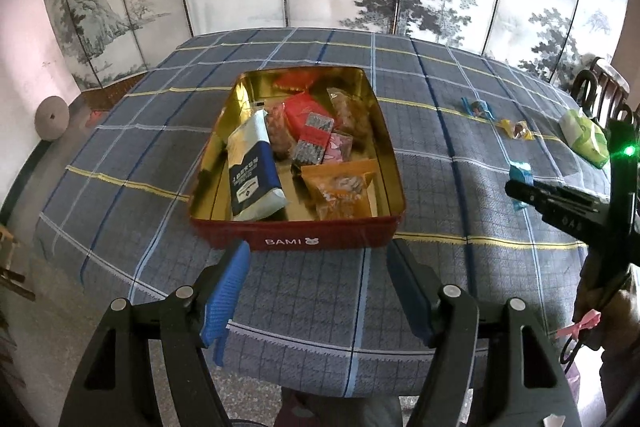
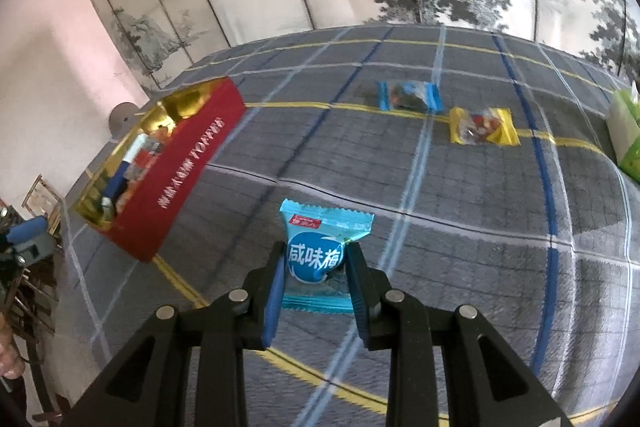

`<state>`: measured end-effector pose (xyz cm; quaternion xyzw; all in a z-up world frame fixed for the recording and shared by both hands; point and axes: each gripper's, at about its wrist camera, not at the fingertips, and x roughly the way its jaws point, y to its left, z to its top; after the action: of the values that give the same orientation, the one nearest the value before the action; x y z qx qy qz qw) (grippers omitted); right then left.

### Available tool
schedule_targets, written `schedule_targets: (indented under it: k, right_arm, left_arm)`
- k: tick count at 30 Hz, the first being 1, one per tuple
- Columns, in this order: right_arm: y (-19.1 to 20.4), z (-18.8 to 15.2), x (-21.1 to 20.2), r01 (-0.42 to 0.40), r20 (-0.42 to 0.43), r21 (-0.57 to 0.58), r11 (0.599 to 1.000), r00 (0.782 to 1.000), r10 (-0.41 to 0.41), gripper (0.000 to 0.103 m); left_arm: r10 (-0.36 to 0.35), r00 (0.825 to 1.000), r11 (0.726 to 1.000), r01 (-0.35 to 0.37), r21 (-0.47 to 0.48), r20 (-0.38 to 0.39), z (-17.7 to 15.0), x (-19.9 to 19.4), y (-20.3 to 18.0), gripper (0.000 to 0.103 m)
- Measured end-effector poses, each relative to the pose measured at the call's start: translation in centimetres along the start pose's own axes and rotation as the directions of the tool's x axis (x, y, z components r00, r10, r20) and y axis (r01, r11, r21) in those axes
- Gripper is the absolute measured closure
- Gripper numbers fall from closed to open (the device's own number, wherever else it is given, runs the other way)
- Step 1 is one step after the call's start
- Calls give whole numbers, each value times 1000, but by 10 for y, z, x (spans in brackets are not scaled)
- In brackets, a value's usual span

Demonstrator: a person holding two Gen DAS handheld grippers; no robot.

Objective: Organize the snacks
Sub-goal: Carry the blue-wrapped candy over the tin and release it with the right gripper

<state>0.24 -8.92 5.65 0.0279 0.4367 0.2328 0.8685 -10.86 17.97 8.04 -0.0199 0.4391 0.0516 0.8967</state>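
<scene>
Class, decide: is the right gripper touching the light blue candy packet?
Touching. The right wrist view shows the right gripper with both pads pressed against the light blue candy packet.

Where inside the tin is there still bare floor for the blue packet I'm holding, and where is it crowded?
Inside the red tin, bare gold floor shows in the near-left corner, between the left wall and the blue-white pouch, and in a thin strip between that pouch and the orange packet. Centre and far end are piled. The right gripper holds the blue packet.
</scene>
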Motion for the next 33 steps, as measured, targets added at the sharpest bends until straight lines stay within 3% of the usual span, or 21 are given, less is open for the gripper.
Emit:
schedule_targets:
  k: [2, 4, 6, 21, 33]
  right_arm:
    - [10, 5, -3, -9, 4, -18, 1000, 1000, 9, 73]
    - [19, 10, -6, -18, 11, -34, 999, 1000, 18, 73]
    - [31, 16, -8, -31, 13, -53, 998, 999, 32, 73]
    - [112, 71, 1, -109, 13, -195, 975, 993, 113, 73]
    - [169, 130, 60, -148, -66, -259, 954, 989, 135, 73]
  left_arm:
    - [3, 1000, 1000, -3, -6, 1, -1, -1, 1, 36]
    - [2, 1000, 1000, -2, -16, 1, -3, -3, 3, 26]
    - [8, 1000, 1000, -8, -25, 9, -4, -4, 7, 23]
    - [45, 999, 999, -45, -24, -11, -4, -4, 26, 23]
    - [74, 995, 997, -75, -17, -62, -2, 7, 44, 23]
